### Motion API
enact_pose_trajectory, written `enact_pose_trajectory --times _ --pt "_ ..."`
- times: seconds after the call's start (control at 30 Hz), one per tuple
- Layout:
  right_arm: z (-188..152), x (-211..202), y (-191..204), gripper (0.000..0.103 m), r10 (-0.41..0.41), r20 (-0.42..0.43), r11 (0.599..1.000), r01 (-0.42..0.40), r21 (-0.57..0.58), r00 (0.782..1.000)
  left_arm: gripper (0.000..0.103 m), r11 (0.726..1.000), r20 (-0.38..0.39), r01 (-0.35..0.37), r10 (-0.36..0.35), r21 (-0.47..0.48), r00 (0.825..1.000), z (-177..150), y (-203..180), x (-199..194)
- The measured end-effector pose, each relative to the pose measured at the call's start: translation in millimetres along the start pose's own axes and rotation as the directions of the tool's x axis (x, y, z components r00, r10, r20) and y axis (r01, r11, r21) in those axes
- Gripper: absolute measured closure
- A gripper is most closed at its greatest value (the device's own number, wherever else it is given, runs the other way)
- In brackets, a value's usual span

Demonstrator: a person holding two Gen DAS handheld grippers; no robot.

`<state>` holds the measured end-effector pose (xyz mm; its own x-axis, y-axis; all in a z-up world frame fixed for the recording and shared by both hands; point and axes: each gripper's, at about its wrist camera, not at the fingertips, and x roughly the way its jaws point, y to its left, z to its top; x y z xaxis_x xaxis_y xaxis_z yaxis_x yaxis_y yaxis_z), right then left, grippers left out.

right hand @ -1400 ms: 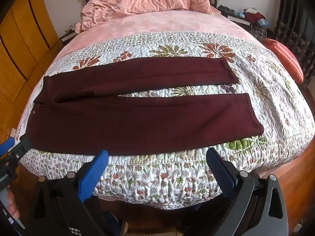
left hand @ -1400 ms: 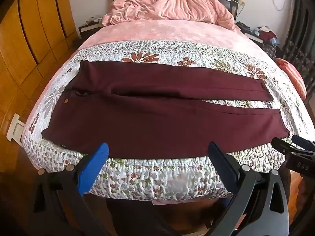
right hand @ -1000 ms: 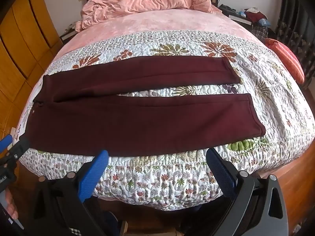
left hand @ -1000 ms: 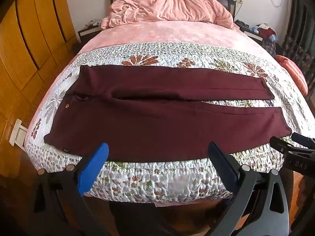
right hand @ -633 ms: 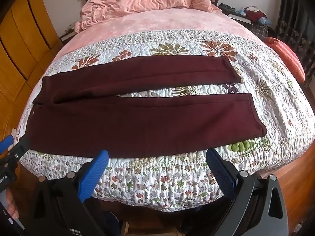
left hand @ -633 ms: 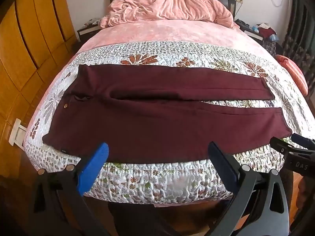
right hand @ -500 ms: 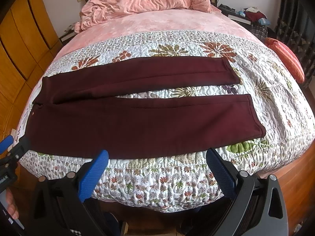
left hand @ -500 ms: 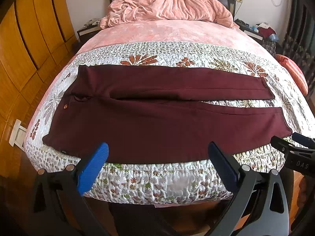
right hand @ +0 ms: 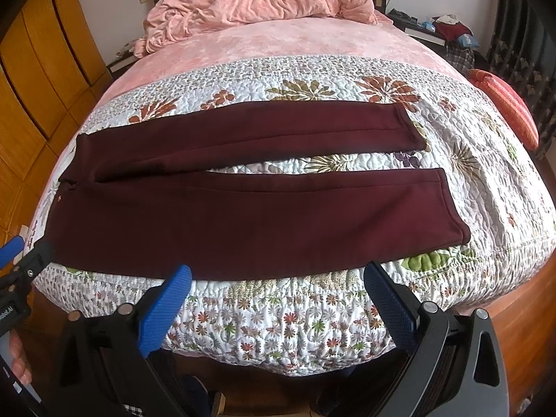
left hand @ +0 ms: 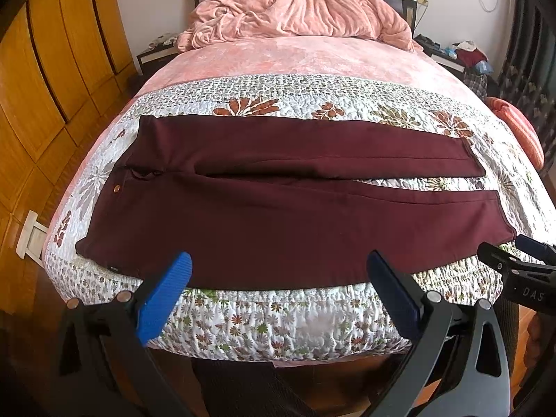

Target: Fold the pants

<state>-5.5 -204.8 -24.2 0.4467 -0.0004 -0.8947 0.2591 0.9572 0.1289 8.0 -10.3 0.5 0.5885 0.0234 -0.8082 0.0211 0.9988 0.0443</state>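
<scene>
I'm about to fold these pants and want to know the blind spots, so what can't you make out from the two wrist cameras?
- Small label near the waist of the pants, left wrist view: too small to read.
- Items on the far nightstand, both views: too small and cluttered to identify.
- Floor at the foot of the bed, both views: hidden by each gripper's own fingers and body.
- Right gripper, left wrist view: cut off by the frame edge.

text: "DAS" | on: right gripper (left hand: pixel 521 260) body, left wrist view | other lettering: too small to read
</scene>
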Motion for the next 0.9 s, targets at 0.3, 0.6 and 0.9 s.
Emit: enact_pose_trajectory --times 0.3,0.6,0.9 --pt "0.6 0.2 -0.5 0.004 0.001 0.000 1.000 -0.001 0.000 1.000 0.003 1.000 0.000 -0.001 0.001 -0.001 1.000 0.0 0.2 0.1" --pt "0.0 1.1 -1.1 0.004 0.005 -0.002 1.000 -0.005 0.004 1.000 0.003 1.000 -0.002 0.000 0.000 0.000 1.000 -0.2 0.6 0.7" --pt "0.0 2.2 -1.7 0.004 0.006 -0.006 1.000 -0.006 0.006 1.000 0.003 1.000 -0.002 0.000 0.000 0.000 1.000 -0.3 0.7 0.7"
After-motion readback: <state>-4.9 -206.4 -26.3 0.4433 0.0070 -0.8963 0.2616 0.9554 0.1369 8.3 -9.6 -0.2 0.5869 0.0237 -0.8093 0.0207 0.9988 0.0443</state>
